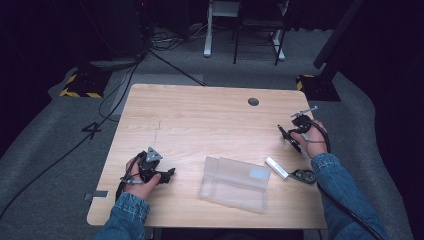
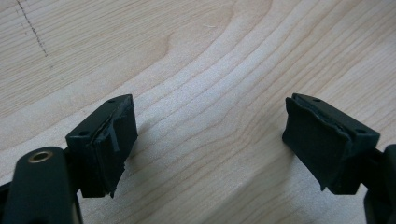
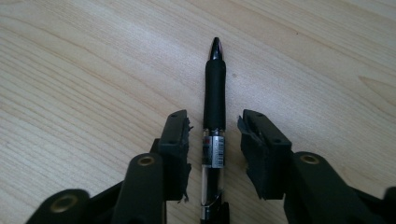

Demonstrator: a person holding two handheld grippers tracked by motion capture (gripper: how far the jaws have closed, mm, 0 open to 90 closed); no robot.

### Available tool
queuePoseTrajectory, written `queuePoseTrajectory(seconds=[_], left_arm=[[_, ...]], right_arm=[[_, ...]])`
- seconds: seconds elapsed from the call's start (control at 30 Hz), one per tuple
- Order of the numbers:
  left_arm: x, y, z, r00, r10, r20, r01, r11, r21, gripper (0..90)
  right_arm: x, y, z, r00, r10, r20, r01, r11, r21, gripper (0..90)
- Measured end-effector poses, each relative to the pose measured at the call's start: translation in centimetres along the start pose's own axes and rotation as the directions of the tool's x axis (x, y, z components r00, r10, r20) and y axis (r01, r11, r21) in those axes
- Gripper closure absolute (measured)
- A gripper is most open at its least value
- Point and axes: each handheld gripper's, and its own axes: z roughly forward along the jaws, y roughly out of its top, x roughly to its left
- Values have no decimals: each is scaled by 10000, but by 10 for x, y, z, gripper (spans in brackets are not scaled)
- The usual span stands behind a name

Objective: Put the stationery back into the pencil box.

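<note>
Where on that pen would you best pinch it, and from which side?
Judging by its pose, on the clear barrel just behind the black rubber sleeve of the pen, coming straight down from above. It lies flat on the table, and the right gripper already straddles it, one jaw on each long side, not yet pressing.

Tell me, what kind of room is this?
Probably a lab or recording studio rather than a home: a bare wooden table stands on grey carpet amid dark surroundings, cables trail across the floor, and hazard-striped stand bases flank it.
</note>
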Motion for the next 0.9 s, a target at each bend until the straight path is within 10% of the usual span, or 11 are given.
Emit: queuePoseTrajectory(seconds=[0.33, 0.9], left_arm=[[0, 0, 0, 10000, 22, 24, -22, 10000, -1, 175], [0, 0, 0, 9999, 93, 56, -93, 10000, 4, 172]], right_arm=[[4, 5, -1, 9999, 51, -116, -45, 9988, 481, 791], [6, 13, -20, 9989, 470, 21, -470, 9973, 559, 799]])
